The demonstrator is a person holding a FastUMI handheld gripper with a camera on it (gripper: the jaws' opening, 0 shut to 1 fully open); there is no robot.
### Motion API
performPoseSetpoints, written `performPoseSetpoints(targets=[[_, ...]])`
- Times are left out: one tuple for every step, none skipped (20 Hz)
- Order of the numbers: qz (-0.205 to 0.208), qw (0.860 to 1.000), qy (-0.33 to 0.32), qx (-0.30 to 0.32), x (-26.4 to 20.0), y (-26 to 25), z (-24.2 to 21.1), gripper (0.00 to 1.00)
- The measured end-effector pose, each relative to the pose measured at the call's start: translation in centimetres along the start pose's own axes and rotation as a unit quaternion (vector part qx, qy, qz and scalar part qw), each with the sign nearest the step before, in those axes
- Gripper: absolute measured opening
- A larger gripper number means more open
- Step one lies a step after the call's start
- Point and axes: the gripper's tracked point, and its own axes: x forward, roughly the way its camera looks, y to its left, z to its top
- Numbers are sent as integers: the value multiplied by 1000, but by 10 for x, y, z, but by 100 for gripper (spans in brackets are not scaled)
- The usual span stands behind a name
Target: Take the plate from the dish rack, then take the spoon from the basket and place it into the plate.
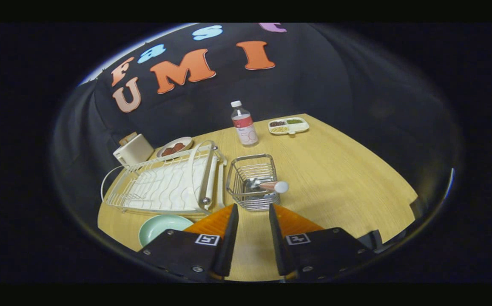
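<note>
Wooden surface (335, 170) under black cloth walls, lit from above. Tool (251, 214) hangs low over the near edge, its 2 fingers parted with bare wood in the gap, gripping nothing.

Plate (160, 225): pale green, already out of the dish rack (160, 187), lying flat on the surface just left of the left finger. Rack is white wire and holds no dishes.

Spoon (271, 185): stands tilted in the wire basket (252, 180), directly ahead of the fingers and just beyond their tips. Handle is tan with a rounded white end that pokes over the basket's near-right rim, leaning toward the right finger. Long axis runs from deep in the basket up and out to the right. Bowl end looks metallic but is hard to make out through the wires.

Judgement: next is the spoon grasp, a short forward reach onto the handle end.

Beyond: 1 bottle (244, 123), 1 divided tray (288, 126).
</note>
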Motion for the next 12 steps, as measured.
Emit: performPoseSetpoints(targets=[[-6,1000,-5,1,1,-3,2,39],[-12,1000,-10,4,3,-6,4,36],[-16,1000,-17,8,4,-9,9,36],[-20,999,-27,11,7,-11,15,36],[-24,999,-37,16,8,-12,21,36],[-22,999,-44,20,11,-10,26,36],[-17,998,-47,22,12,-7,28,34],[-18,999,-48,15,18,-5,28,32],[-22,998,-52,8,19,-6,30,30],[-14,998,-65,9,16,-1,39,24],[-12,998,-68,9,22,3,41,18],[-8,998,-70,9,21,6,42,17]])
